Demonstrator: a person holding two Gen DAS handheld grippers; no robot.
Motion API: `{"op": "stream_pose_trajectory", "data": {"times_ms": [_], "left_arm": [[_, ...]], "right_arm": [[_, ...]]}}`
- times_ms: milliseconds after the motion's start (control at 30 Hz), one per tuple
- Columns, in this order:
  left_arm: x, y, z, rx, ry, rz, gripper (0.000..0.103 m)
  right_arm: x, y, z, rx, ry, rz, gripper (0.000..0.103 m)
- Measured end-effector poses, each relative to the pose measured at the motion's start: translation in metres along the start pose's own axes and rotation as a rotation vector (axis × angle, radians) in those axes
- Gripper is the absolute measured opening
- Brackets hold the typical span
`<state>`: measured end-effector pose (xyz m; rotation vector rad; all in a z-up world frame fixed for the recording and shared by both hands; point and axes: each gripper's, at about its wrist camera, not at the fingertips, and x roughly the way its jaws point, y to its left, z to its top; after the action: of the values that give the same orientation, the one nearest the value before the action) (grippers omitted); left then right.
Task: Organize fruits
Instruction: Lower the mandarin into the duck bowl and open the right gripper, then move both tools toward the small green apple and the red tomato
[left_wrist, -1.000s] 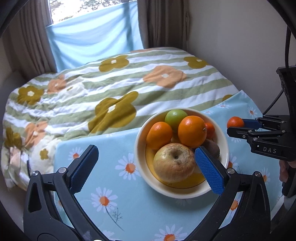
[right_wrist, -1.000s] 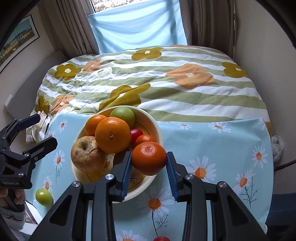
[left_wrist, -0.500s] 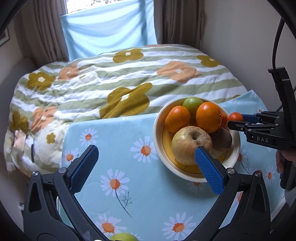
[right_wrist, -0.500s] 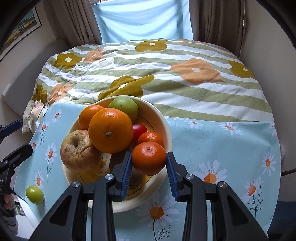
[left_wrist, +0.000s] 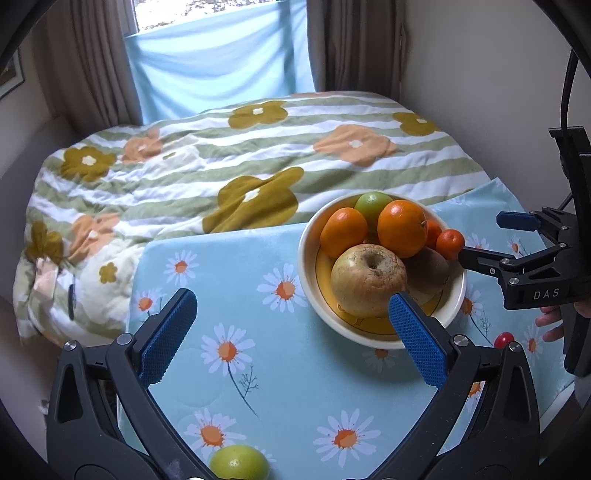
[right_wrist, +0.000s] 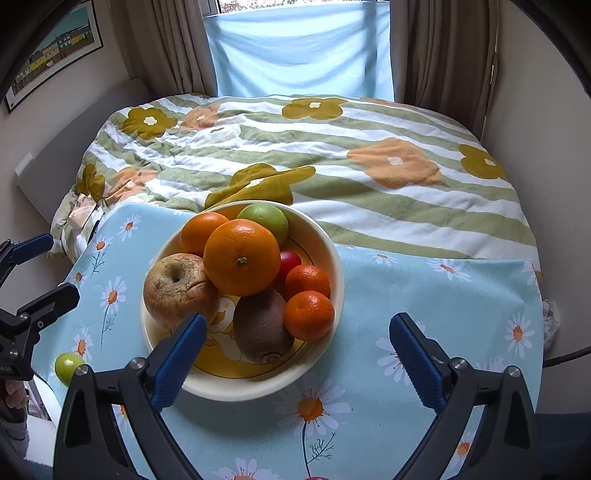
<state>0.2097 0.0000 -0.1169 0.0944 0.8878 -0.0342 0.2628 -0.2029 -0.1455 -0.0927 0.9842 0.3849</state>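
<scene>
A cream bowl (right_wrist: 334, 266) (left_wrist: 306, 258) on the daisy tablecloth holds an apple (right_wrist: 177, 290), oranges (right_wrist: 242, 256), a lime (right_wrist: 266, 221), a kiwi (right_wrist: 260, 328), a cherry tomato (right_wrist: 290, 260) and two mandarins. The nearer mandarin (right_wrist: 308, 315) (left_wrist: 450, 243) lies in the bowl at its right rim. My right gripper (right_wrist: 299, 358) (left_wrist: 487, 240) is open and empty just in front of the bowl. My left gripper (left_wrist: 291, 339) is open and empty, left of the bowl. A green lime (left_wrist: 239, 462) (right_wrist: 68, 367) lies on the cloth just below the left gripper.
A small red tomato (left_wrist: 504, 339) lies on the cloth right of the bowl. A flowered striped quilt (right_wrist: 332, 155) covers the bed behind the table. A wall stands close on the right, a blue curtain (right_wrist: 299, 48) at the back.
My right gripper has opened and let go of the mandarin, which now rests in the bowl. The left gripper has drawn back and left, so the green lime has come into view.
</scene>
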Motion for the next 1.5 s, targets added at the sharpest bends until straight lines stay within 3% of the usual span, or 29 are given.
{"op": "stream_pose_trajectory", "data": {"times_ms": [133, 567, 733, 1000, 1300, 1500], "left_arm": [[-0.015, -0.006, 0.0, 0.001, -0.022, 0.013, 0.103], [-0.08, -0.023, -0.014, -0.032, -0.097, 0.072, 0.103], [-0.104, -0.017, -0.031, -0.086, -0.102, 0.103, 0.103], [-0.125, 0.009, -0.069, -0.15, -0.08, 0.139, 0.103], [-0.113, 0.04, -0.114, -0.168, -0.014, 0.115, 0.103], [-0.077, 0.05, -0.137, -0.15, 0.025, 0.069, 0.103]], "right_arm": [[-0.011, 0.001, -0.004, -0.019, 0.004, -0.022, 0.099], [-0.082, 0.004, -0.02, -0.036, -0.115, 0.005, 0.102], [-0.103, 0.003, -0.032, -0.033, -0.117, 0.026, 0.102], [-0.126, 0.0, -0.057, -0.02, -0.112, -0.009, 0.103], [-0.132, 0.01, -0.092, 0.027, -0.124, -0.06, 0.103], [-0.103, 0.017, -0.116, 0.083, -0.062, -0.087, 0.103]]}}
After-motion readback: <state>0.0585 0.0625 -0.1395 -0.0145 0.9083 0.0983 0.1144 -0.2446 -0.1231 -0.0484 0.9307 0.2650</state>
